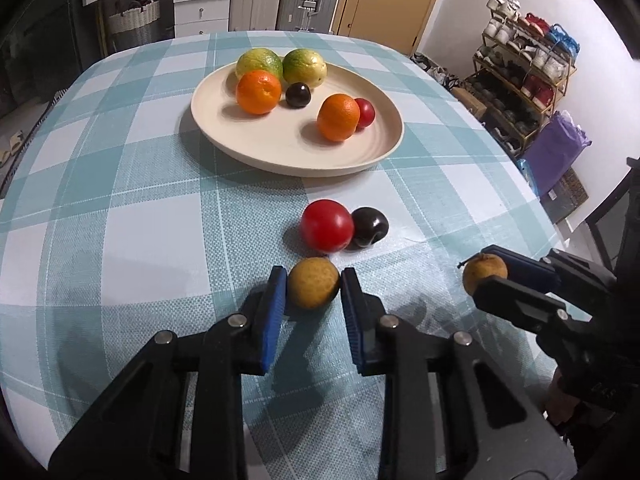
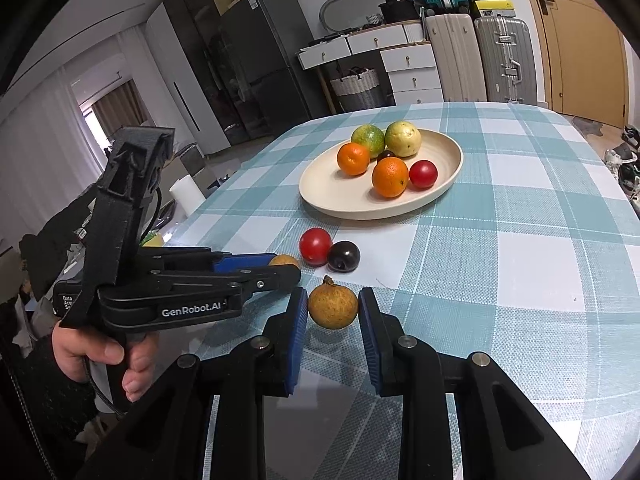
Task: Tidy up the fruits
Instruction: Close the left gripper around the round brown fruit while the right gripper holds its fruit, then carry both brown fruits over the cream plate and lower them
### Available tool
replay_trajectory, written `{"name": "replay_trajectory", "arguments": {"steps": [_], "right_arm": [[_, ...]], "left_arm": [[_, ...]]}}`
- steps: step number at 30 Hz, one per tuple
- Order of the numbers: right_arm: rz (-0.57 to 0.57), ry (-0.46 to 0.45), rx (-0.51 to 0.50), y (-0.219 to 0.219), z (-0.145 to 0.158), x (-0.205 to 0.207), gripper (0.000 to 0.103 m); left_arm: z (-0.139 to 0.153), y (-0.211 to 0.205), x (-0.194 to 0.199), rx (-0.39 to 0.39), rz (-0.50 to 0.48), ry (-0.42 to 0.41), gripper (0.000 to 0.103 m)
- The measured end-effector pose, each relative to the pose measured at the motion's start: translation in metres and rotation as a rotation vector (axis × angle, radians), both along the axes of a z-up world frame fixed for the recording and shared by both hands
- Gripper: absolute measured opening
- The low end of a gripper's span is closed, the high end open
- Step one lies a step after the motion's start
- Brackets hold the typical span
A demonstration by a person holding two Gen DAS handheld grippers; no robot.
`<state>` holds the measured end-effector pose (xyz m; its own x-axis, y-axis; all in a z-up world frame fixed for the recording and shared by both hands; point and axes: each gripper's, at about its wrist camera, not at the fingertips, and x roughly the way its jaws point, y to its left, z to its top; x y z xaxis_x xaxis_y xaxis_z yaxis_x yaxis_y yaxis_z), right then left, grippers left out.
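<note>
The left gripper (image 1: pixel 313 289) has its jaws pinching a brown fruit (image 1: pixel 313 288) resting on the checked counter (image 1: pixel 120 208). The right gripper (image 2: pixel 333 307) has its jaws spread around a second brown fruit (image 2: pixel 333 307), the pads not quite touching it. A red fruit (image 1: pixel 327 230) and a dark plum (image 1: pixel 369 227) sit touching just beyond, near the plate (image 1: pixel 296 160) of citrus.

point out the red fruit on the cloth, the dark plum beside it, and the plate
red fruit on the cloth (image 1: pixel 327 225), left wrist view, middle of its skin
dark plum (image 1: pixel 371 227), left wrist view, its visible top
plate (image 1: pixel 280 152), left wrist view, bare inner floor near the front rim
</note>
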<state>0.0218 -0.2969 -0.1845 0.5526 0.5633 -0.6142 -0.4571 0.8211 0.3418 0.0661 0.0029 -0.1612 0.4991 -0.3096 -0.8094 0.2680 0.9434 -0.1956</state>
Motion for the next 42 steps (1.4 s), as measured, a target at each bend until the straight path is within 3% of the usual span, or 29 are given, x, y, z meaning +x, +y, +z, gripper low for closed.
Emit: {"name": "replay_trajectory", "arguments": {"steps": [19, 24, 32, 42], "right_arm": [[0.004, 0.004, 0.001, 0.017, 0.01, 0.023, 0.027], [0.005, -0.001, 0.01, 0.02, 0.014, 0.035, 0.027], [0.009, -0.022, 0.017, 0.023, 0.024, 0.062, 0.027], [0.012, -0.027, 0.021, 0.026, 0.027, 0.107, 0.027]], "left_arm": [[0.025, 0.05, -0.009, -0.194, 0.028, -0.021, 0.025], [0.034, 0.054, -0.004, -0.213, 0.027, -0.031, 0.025], [0.054, 0.055, 0.017, -0.23, 0.021, -0.061, 0.025], [0.063, 0.044, 0.072, -0.237, 0.02, -0.053, 0.025]]}}
